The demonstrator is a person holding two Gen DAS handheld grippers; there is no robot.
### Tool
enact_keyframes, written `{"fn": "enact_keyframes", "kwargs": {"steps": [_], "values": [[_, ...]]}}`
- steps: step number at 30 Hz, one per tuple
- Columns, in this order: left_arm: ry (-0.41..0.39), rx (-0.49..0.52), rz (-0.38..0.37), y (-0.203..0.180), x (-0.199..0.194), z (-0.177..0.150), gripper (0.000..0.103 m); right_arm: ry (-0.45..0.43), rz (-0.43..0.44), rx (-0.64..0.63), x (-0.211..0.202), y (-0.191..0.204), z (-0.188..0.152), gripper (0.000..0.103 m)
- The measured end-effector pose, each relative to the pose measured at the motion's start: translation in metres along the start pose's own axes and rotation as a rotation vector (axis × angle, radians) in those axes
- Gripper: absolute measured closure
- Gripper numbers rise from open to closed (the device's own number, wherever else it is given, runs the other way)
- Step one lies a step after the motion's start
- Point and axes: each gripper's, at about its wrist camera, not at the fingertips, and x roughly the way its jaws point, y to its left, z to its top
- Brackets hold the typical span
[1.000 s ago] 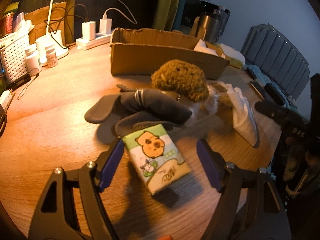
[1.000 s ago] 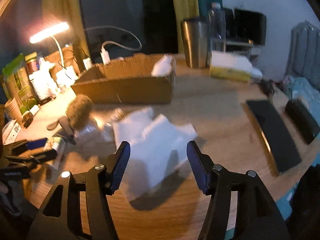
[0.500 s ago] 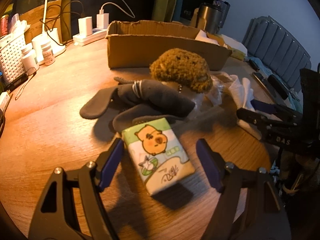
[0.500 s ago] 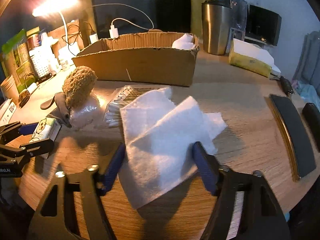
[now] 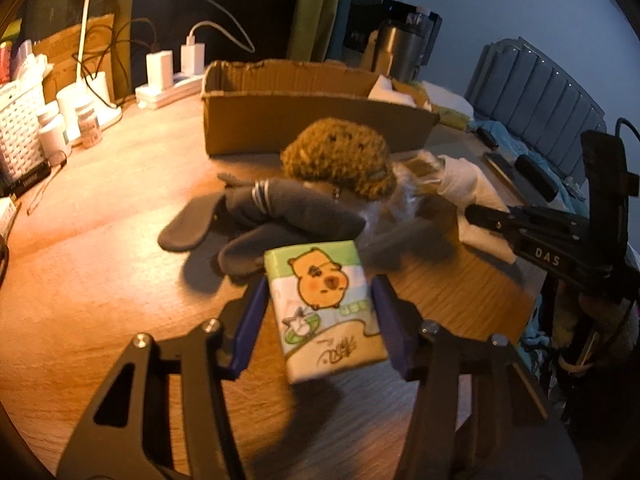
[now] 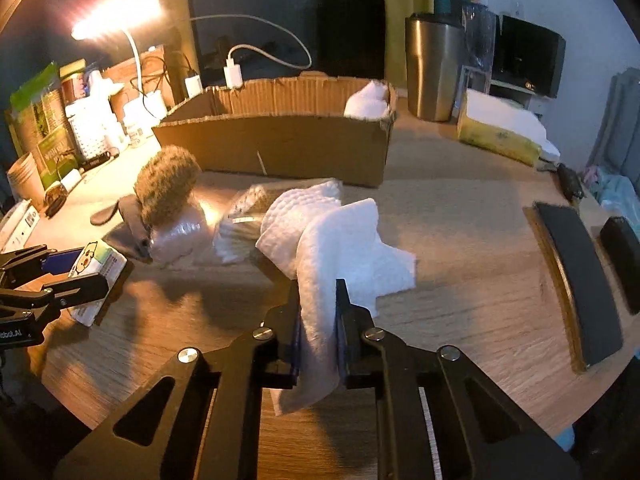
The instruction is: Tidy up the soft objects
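Note:
My left gripper (image 5: 320,292) is shut on a tissue pack (image 5: 326,300) with a cartoon capybara, lifted slightly off the wooden table; it also shows in the right wrist view (image 6: 98,276). My right gripper (image 6: 320,296) is shut on a white cloth (image 6: 340,240), bunched between its fingers. Grey socks (image 5: 276,216), a brown fuzzy plush (image 5: 340,156) and a clear plastic-wrapped packet (image 6: 240,220) lie in the middle. A cardboard box (image 6: 280,144) stands behind, with a white soft item (image 6: 370,100) in its right end.
A lamp (image 6: 116,16), chargers, bottles and a white basket (image 5: 18,120) crowd the far left. A steel tumbler (image 6: 434,68) and a yellow tissue box (image 6: 500,132) stand at the back right. Two dark flat cases (image 6: 576,280) lie at the right edge.
My left gripper has closed on the tissue pack and raised it a little. My right gripper has closed on the white cloth, bunching it up.

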Motion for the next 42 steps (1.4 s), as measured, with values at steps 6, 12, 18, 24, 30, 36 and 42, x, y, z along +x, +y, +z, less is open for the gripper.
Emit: {"fn": "enact_keyframes", "kwargs": {"steps": [6,12,18,24,30,36,42], "values": [[-0.029,0.006,0.000,-0.001,-0.012,0.012,0.049,-0.042,0.005,-0.003,-0.014,0.000,0.017,0.088],[-0.050,0.012,-0.003,-0.001,-0.020,0.024,0.049,-0.076,0.005,-0.013,-0.026,0.001,0.033,0.088],[-0.078,0.025,-0.004,-0.003,-0.027,0.042,0.049,-0.104,0.009,-0.012,-0.032,-0.002,0.047,0.088],[-0.101,0.027,-0.008,-0.002,-0.031,0.062,0.049,-0.119,0.011,-0.008,-0.033,-0.009,0.062,0.088],[-0.123,0.034,-0.009,0.001,-0.031,0.084,0.049,-0.130,0.013,-0.005,-0.032,-0.017,0.077,0.088],[-0.160,0.041,-0.007,0.006,-0.031,0.110,0.049,-0.144,0.015,-0.001,-0.028,-0.024,0.094,0.088],[-0.184,0.052,-0.009,0.007,-0.024,0.133,0.049,-0.150,0.020,-0.003,-0.018,-0.027,0.112,0.088]]}}
